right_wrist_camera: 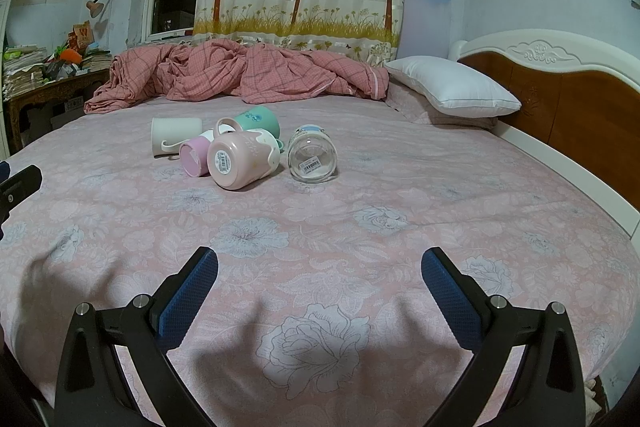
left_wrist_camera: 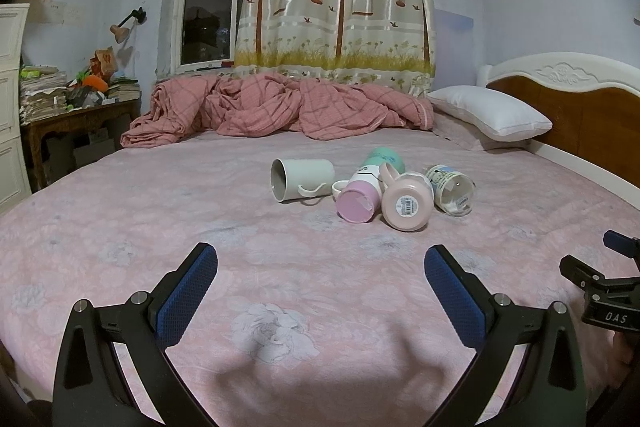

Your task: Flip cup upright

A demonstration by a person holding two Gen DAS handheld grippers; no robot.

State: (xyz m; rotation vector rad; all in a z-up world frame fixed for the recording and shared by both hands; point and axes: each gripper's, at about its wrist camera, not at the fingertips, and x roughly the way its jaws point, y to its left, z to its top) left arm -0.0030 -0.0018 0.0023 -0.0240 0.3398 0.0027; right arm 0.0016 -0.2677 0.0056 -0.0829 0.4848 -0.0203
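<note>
Several cups lie on their sides in a cluster on the pink bedsheet (left_wrist_camera: 200,219). A white mug (left_wrist_camera: 302,179) (right_wrist_camera: 176,137) is at the left with its mouth to the left. A lilac cup (left_wrist_camera: 358,201) (right_wrist_camera: 195,155), a pink mug (left_wrist_camera: 406,203) (right_wrist_camera: 240,159) and a clear glass cup (left_wrist_camera: 452,190) (right_wrist_camera: 313,155) show their bases. A teal cup (left_wrist_camera: 380,157) (right_wrist_camera: 258,119) lies behind. My left gripper (left_wrist_camera: 320,269) and right gripper (right_wrist_camera: 319,269) are open and empty, well short of the cups.
A crumpled pink quilt (left_wrist_camera: 272,105) lies at the bed's far side. A white pillow (left_wrist_camera: 490,111) rests by the wooden headboard (left_wrist_camera: 580,115) on the right. A cluttered wooden table (left_wrist_camera: 76,115) stands at the far left. The right gripper's body (left_wrist_camera: 604,291) shows at the left view's right edge.
</note>
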